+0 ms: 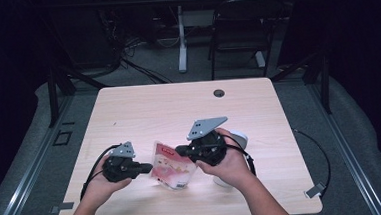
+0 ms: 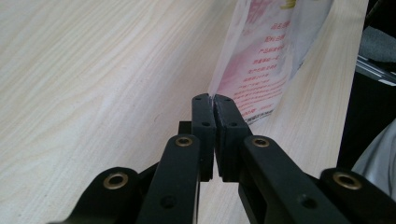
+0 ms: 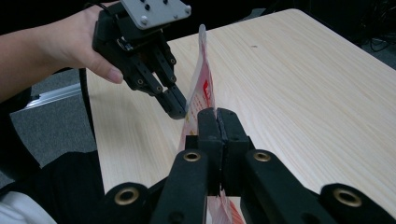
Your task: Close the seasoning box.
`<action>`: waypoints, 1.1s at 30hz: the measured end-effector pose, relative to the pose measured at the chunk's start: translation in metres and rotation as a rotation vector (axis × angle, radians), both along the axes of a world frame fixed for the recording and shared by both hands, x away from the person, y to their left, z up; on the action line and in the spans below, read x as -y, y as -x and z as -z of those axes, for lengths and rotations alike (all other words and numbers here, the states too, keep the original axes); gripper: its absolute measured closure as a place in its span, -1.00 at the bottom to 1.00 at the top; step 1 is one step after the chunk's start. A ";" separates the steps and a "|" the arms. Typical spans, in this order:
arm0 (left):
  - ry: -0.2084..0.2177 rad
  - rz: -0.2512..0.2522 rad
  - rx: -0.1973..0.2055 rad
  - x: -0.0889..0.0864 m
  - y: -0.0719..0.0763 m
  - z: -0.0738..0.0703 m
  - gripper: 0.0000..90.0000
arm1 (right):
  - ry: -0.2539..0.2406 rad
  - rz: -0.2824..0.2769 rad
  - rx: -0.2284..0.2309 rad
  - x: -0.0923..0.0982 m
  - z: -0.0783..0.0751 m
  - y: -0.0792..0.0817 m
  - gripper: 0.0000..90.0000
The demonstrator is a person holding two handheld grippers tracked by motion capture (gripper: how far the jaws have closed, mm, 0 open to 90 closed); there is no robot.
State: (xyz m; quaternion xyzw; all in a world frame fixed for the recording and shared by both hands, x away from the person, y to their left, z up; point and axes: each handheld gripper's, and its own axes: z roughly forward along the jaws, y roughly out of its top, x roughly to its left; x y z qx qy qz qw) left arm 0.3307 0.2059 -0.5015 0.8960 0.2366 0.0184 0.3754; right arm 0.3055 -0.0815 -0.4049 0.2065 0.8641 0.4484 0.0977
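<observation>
Your left claw [image 1: 144, 167] is clamped on the left edge of the bag [image 1: 171, 165]; in the left gripper view the jaws meet on the thin white-and-pink film of the bag [image 2: 261, 60], pads pressed together with the edge pinched between. Your right claw [image 1: 181, 150] is closed on the bag too, at its upper right edge; in the right gripper view the jaws sit tight on the bag [image 3: 201, 93], which stands edge-on between them. That same view has the left claw [image 3: 180, 109] just beside, its tips at the bag's other side, your left hand [image 3: 70, 42] wrapped round the body.

The bag is a small clear pouch with red and pink print, held between the two claws near the front middle of the surface [image 1: 143, 110]. Its lower end is at or just above the surface; cannot tell if it touches. A white round thing [image 1: 239, 137] sits right behind your right hand [image 1: 229, 165]. Cables [image 1: 94, 168] trail from both claws. A chair [image 1: 239, 29] stands beyond the surface, well apart.
</observation>
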 end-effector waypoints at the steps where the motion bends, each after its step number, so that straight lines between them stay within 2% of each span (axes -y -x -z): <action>1: 0.000 0.002 -0.004 0.000 0.000 0.001 0.94 | -0.004 -0.004 -0.003 -0.001 0.000 0.000 0.99; 4: 0.012 0.009 -0.014 0.000 0.000 0.001 0.84 | -0.006 -0.007 -0.004 -0.002 0.000 0.001 0.98; 6: 0.018 0.010 -0.006 -0.001 0.001 -0.001 0.78 | -0.009 -0.012 -0.006 -0.003 0.000 0.001 0.96; 11: 0.056 0.043 -0.015 -0.007 0.003 -0.008 0.58 | -0.019 -0.017 -0.014 -0.004 0.000 0.002 0.91; 16: 0.074 0.022 0.008 -0.010 0.004 -0.008 0.41 | -0.039 -0.025 -0.024 -0.006 0.000 0.001 0.87; 21: 0.069 0.004 0.014 -0.014 0.003 -0.007 0.26 | -0.055 -0.034 -0.030 -0.010 -0.001 0.001 0.84; 25: 0.076 -0.008 0.001 -0.018 0.003 -0.007 0.19 | -0.064 -0.046 -0.029 -0.014 -0.002 0.003 0.81; 33: 0.083 -0.025 0.017 -0.022 0.004 -0.010 0.07 | -0.080 -0.036 -0.023 -0.015 -0.009 0.006 0.68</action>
